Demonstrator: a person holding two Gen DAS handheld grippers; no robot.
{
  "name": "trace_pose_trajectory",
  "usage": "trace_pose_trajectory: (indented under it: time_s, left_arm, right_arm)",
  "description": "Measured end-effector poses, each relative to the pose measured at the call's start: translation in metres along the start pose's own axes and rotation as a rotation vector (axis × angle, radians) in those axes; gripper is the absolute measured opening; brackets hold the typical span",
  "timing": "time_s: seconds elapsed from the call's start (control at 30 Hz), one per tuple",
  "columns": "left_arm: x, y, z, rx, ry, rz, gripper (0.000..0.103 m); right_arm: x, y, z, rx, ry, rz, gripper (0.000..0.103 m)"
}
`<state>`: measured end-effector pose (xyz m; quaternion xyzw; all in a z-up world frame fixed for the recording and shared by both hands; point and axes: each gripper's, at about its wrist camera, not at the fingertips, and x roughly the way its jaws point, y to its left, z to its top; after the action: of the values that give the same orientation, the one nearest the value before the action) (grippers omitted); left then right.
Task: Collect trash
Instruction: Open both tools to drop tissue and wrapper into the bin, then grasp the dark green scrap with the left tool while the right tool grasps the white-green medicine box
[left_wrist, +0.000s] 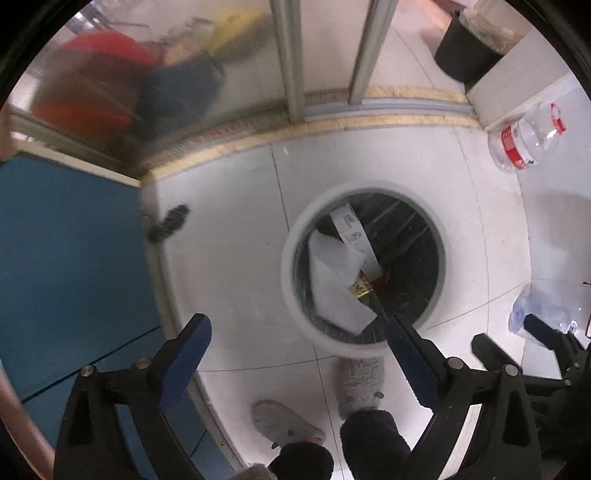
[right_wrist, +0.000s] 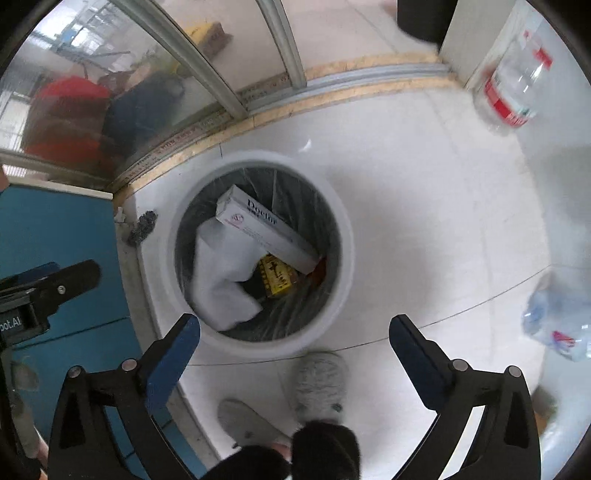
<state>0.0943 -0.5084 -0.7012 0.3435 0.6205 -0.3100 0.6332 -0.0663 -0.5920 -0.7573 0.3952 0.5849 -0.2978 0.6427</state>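
A round white trash bin (left_wrist: 291, 266) (right_wrist: 345, 236) with a dark liner stands on the white tiled floor. Inside lie a white carton (left_wrist: 352, 230) (right_wrist: 266, 227), a white sheet (left_wrist: 332, 284) (right_wrist: 221, 269) and a small yellow box (left_wrist: 358, 290) (right_wrist: 277, 277). My left gripper (left_wrist: 299, 332) is open and empty, above the bin's near rim. My right gripper (right_wrist: 293, 332) is open and empty, also above the near rim; it shows at the right in the left wrist view (left_wrist: 506, 332). A crushed clear bottle (left_wrist: 554, 310) (right_wrist: 557, 325) lies on the floor at the right.
A large clear bottle with a red label (left_wrist: 528, 140) (right_wrist: 513, 85) lies at the far right by a wall corner. A blue cabinet (left_wrist: 66, 266) (right_wrist: 55, 229) stands left. A glass sliding door (left_wrist: 288, 62) is behind the bin. The person's grey slippers (left_wrist: 360, 380) (right_wrist: 321, 380) are below.
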Motion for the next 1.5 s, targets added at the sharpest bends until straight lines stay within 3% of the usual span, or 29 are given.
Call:
trace_pose_trajectory:
  time_s: [0.27,0.53,0.8,0.97,1.1,1.27,1.37,1.5]
  left_arm:
    - [-0.121,0.014,-0.042,-0.048,-0.088,0.051,0.097]
    - [-0.230,0.009,-0.087,-0.047,-0.133,0.049,0.097]
    - [-0.318,0.003,-0.126,-0.042,-0.181,0.010,0.097]
    - [-0.362,0.005,-0.135,-0.081,-0.217,0.027,0.097]
    - [-0.401,0.016,-0.134,-0.139,-0.301,0.029,0.097]
    - [-0.446,0.066,-0.127,-0.287,-0.437,0.080,0.097]
    - [-0.462,0.116,-0.130,-0.389,-0.465,0.083,0.103]
    - [-0.475,0.205,-0.154,-0.563,-0.460,0.167,0.103]
  right_arm:
    - [-0.127,0.024,-0.020,-0.011,-0.056,-0.081,0.103]
    - [-0.264,0.042,-0.056,-0.006,-0.117,-0.089,0.103]
    - [-0.376,0.047,-0.097,-0.010,-0.167,-0.094,0.103]
    - [-0.428,0.054,-0.113,-0.029,-0.187,-0.060,0.103]
    - [-0.469,0.059,-0.111,-0.048,-0.218,-0.001,0.103]
    - [-0.503,0.089,-0.086,-0.122,-0.277,0.069,0.103]
    - [-0.512,0.126,-0.071,-0.181,-0.269,0.110,0.103]
    - [-0.519,0.195,-0.060,-0.296,-0.251,0.153,0.103]
